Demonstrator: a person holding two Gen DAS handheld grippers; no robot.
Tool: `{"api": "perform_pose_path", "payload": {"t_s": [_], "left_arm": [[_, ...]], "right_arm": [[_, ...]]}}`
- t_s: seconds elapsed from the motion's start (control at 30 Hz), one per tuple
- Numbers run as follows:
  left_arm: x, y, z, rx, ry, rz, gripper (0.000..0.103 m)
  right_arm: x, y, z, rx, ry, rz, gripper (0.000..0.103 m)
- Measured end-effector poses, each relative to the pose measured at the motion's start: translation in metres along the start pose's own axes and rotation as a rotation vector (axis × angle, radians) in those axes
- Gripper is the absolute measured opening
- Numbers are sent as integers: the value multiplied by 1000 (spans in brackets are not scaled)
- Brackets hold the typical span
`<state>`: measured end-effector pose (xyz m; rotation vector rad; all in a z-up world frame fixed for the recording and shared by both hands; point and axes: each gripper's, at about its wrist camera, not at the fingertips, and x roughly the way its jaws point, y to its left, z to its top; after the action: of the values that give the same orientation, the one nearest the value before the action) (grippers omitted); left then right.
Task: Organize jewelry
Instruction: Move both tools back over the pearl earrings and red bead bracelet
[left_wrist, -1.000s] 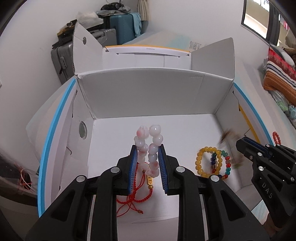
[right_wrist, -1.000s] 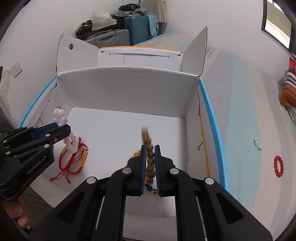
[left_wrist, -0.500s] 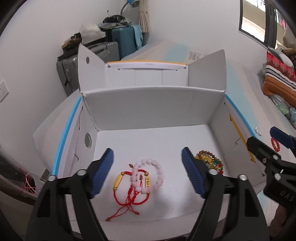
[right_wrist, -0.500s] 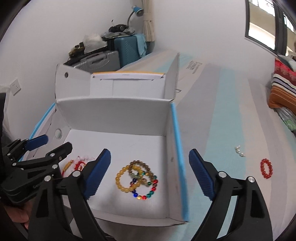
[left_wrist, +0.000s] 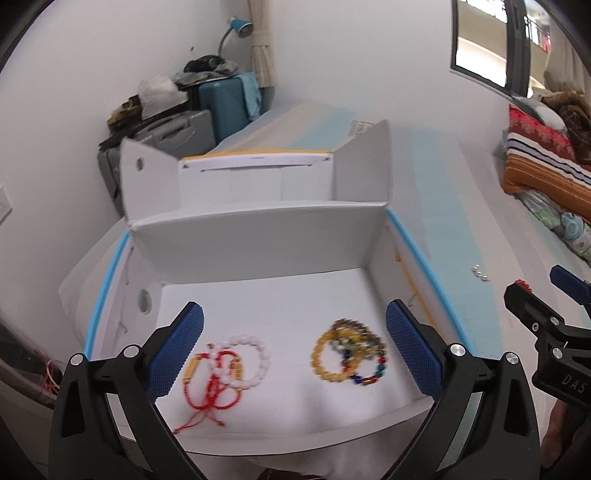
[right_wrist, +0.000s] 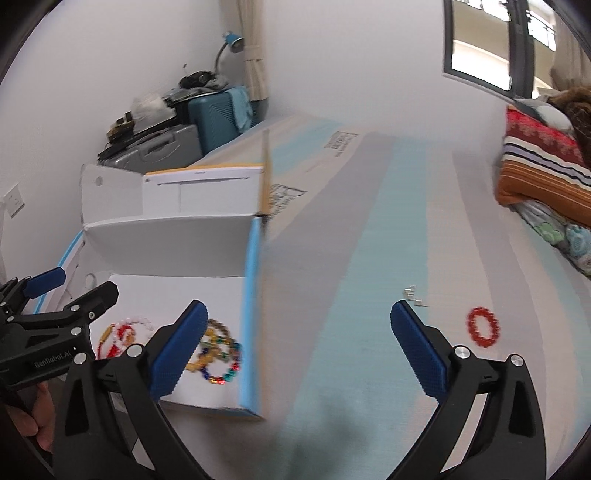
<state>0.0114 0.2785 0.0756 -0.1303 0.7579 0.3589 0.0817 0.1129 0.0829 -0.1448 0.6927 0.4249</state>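
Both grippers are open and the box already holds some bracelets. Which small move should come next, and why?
Probably swing the right gripper toward the red bracelet. It lies outside the box, beside small pearl pieces, and the open fingers hold nothing.

Black plastic tongs (left_wrist: 294, 347), blue dimpled pads (left_wrist: 176, 350), silver screws (white "DAS" lettering)

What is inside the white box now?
In the white box lie two heaps: a white bead bracelet tangled with red cord bracelets, and yellow and multicoloured bead bracelets piled together. How many lie in each heap cannot be told, because they overlap.
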Motion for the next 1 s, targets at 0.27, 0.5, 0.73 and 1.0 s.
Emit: {"api": "perform_pose_path", "payload": {"t_s": [0.27, 0.5, 0.73, 1.0], "left_arm": [[1, -72, 8, 71, -15, -75, 97], [16, -140, 13, 124, -10, -151, 97], [44, -199, 15, 159, 9, -203, 97], [100, -267, 17, 213, 44, -226, 97]], "right_arm": [[-18, -68, -7, 50, -24, -79, 95], [-19, -138, -16, 110, -10, -157, 95], [-3, -198, -31, 147, 31, -210, 95], [44, -250, -44, 149, 98, -247, 95]]}}
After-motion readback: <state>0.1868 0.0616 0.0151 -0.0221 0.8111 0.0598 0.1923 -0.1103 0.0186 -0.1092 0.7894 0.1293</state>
